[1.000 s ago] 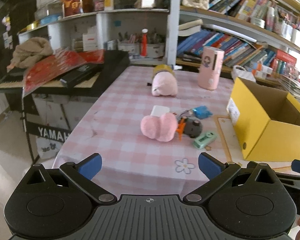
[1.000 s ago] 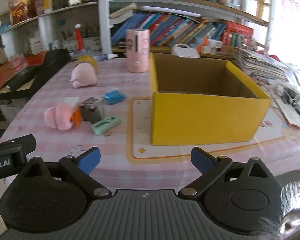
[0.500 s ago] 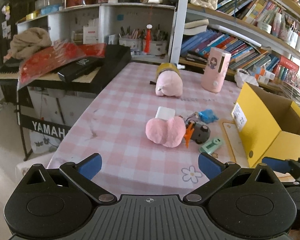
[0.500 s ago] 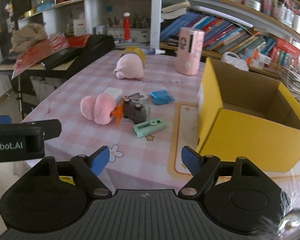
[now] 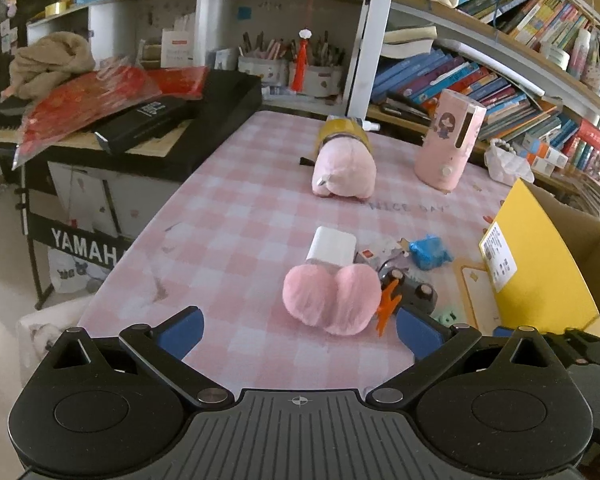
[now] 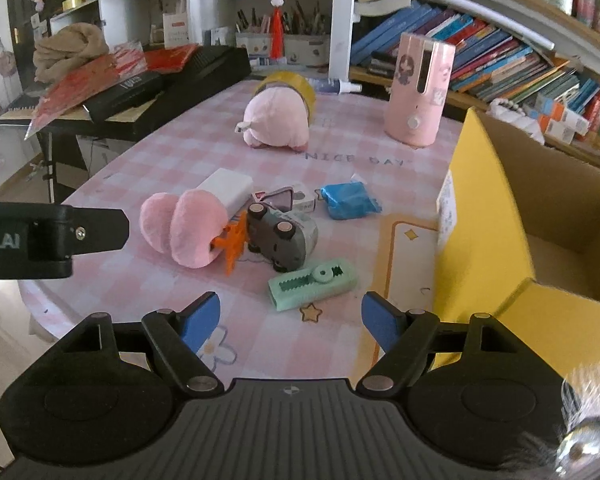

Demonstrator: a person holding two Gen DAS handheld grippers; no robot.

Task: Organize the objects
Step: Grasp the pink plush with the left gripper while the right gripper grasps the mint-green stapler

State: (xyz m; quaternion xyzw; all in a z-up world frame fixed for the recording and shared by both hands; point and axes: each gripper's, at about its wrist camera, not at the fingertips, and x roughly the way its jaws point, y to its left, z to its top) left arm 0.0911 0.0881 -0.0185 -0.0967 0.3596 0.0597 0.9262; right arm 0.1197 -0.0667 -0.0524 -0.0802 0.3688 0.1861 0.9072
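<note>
Left tongs (image 5: 298, 328): jaws spread wide, nothing between them, held low over the near edge of the pink checked tablecloth (image 5: 228, 240). Just ahead of its tips lies a fluffy pink slipper-like toy (image 5: 332, 298), with a white block (image 5: 332, 245) touching its far side and an orange piece (image 5: 386, 308) at its right. Farther ahead lies a pink plush (image 5: 344, 176). Right tongs (image 6: 291, 320): jaws likewise wide apart and empty. Directly ahead of its tips lies a mint-green toothed gadget (image 6: 312, 286); beyond that, an overturned grey toy car (image 6: 282, 238) (wheels up) and a blue packet (image 6: 350, 201). To the right of the right fingertip stands the open yellow box (image 6: 484, 240); a pink cylinder (image 6: 420, 92) stands upright, well ahead.
</note>
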